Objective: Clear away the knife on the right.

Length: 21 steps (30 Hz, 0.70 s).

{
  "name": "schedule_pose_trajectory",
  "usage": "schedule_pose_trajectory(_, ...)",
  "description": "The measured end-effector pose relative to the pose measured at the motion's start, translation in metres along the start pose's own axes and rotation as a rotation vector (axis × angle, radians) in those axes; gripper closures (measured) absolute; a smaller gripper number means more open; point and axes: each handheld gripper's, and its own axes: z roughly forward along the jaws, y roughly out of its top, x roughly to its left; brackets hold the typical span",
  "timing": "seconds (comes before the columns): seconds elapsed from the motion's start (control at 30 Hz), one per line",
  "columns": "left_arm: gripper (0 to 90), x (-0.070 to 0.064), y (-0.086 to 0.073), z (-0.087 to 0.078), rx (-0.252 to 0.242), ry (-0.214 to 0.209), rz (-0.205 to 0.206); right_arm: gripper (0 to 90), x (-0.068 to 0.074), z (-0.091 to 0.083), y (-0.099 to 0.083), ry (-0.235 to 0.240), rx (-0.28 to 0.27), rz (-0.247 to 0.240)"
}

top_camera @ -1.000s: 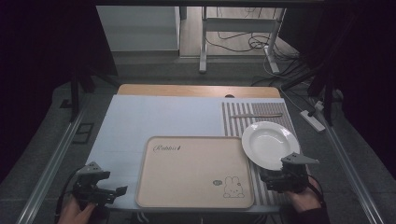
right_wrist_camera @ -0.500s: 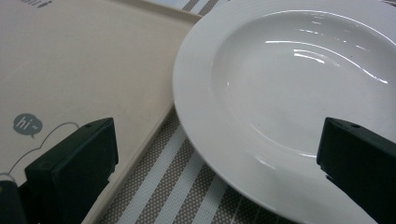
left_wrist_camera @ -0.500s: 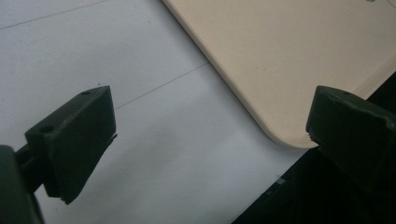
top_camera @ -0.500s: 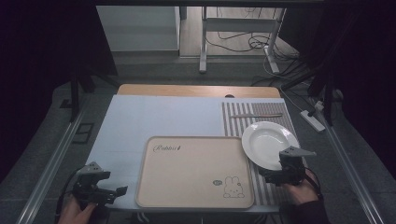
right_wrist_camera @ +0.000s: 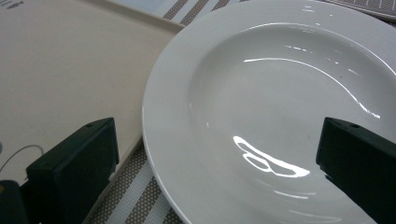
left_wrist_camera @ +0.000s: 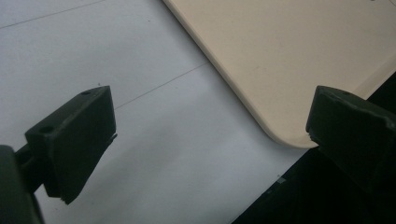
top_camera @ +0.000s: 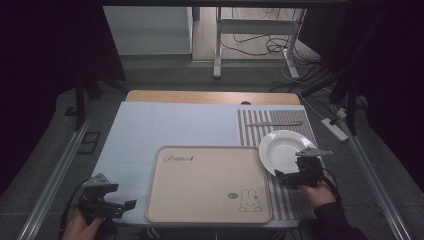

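Looking down from the high view, the right gripper sits at the near edge of the round white ceramic plate, which rests on the grey-and-white striped placemat at the right side of the pale blue table, just beside the beige rectangular tray with a bunny drawing. From up there you can't really tell how wide the jaws are, but the right gripper view sorts that out: the two black jaws are spread well apart with the plate's near rim between them, not clamped on anything, one jaw over the tray edge and striped mat, the other over the plate's bowl. That close view also shows the shiny highlights in the plate, which the high view is too small to show. What the high view adds is a thin wooden utensil lying on the mat beyond the plate. The left gripper hangs at the near left corner of the table, well apart from the plate; its own view shows its jaws wide apart too, holding nothing, over bare table with the tray's rounded corner just ahead.
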Motion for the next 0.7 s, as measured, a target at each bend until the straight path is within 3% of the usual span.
schedule_pose_trajectory(0.17, 2.6, 0.000, 0.000, 0.000, 0.001, 0.001, 0.002, 0.0, -0.005, 0.011, 0.010, -0.034, 0.009, 0.000)
schedule_pose_trajectory(0.37, 2.6, 0.000, 0.000, 0.000, 0.002, 0.001, 0.002, 0.0, -0.013, 0.022, 0.023, -0.036, 0.005, 0.019)
schedule_pose_trajectory(0.7, 2.6, 0.000, 0.000, 0.000, 0.002, 0.001, 0.002, 0.0, -0.026, 0.039, 0.042, -0.051, 0.015, 0.006)
